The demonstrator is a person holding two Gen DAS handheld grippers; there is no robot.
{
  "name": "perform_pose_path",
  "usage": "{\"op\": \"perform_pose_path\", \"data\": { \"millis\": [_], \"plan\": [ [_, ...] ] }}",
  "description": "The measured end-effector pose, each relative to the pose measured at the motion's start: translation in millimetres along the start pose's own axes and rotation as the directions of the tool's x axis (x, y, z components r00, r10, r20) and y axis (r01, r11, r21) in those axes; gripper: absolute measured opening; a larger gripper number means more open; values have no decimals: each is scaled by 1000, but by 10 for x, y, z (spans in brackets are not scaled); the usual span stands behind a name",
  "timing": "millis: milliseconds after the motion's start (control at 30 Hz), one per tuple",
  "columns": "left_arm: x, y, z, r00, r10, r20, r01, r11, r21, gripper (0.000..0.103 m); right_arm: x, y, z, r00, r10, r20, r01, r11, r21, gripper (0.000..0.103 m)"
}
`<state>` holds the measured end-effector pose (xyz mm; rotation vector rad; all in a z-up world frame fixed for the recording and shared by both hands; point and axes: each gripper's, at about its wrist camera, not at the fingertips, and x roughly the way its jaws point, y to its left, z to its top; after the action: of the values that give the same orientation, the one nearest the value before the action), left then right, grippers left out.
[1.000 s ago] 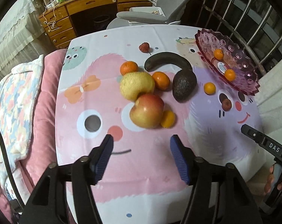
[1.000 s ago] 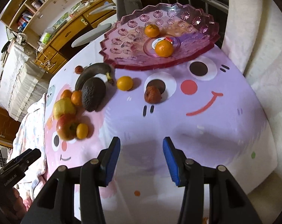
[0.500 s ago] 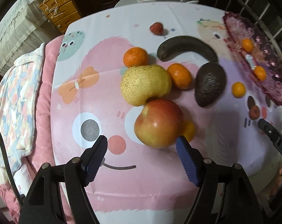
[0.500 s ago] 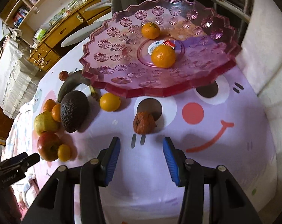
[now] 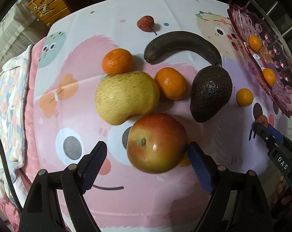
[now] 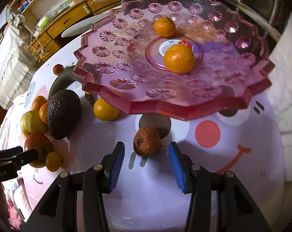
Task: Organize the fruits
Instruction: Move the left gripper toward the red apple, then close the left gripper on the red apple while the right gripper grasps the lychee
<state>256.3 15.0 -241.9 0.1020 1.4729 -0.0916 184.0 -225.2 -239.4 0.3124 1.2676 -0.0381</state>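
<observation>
A red-yellow apple (image 5: 156, 143) lies on the cartoon tablecloth (image 5: 138, 199), between the tips of my left gripper (image 5: 146, 150). Its jaws are opening, and the left pad stands clear of the apple. A small orange (image 5: 184, 162) peeks out behind the apple. In the right wrist view a shrivelled brown fruit (image 6: 147, 144) sits between the tips of my right gripper (image 6: 146, 148), which is open and not touching it. A pink glass plate (image 6: 184, 108) just beyond holds two oranges (image 6: 178, 58).
A yellow pear-like fruit (image 5: 126, 96), two mandarins (image 5: 170, 83), an avocado (image 5: 210, 92), a dark banana (image 5: 180, 44), a small orange (image 5: 244, 97) and a lychee (image 5: 145, 23) crowd the cloth. A pink blanket (image 5: 8, 96) lies left; a wooden desk (image 6: 68, 21) stands behind.
Both grippers came down closer to the table. The left jaws widened and now flank the apple. The right gripper closed in on the brown fruit, jaw gap unchanged.
</observation>
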Motion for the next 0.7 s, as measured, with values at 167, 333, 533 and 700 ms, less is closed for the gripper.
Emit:
{"op": "perform_pose_path", "data": {
  "millis": [167, 333, 533, 700],
  "plan": [
    [110, -37, 74, 999, 31, -28, -31, 1000, 2, 85, 59, 104, 29, 1000, -13, 1, 13, 999, -49, 48],
    [213, 14, 112, 998, 20, -62, -23, 999, -43, 81, 100, 134, 46, 1000, -31, -2, 31, 997, -76, 47],
    [279, 103, 113, 996, -7, -89, -1, 996, -89, 63, 124, 171, 49, 999, -53, 15, 54, 993, -107, 40],
    [291, 182, 81, 995, -42, -92, 31, 992, -119, 61, 134, 179, 42, 997, -71, 16, 73, 990, -124, 31]
  ]
}}
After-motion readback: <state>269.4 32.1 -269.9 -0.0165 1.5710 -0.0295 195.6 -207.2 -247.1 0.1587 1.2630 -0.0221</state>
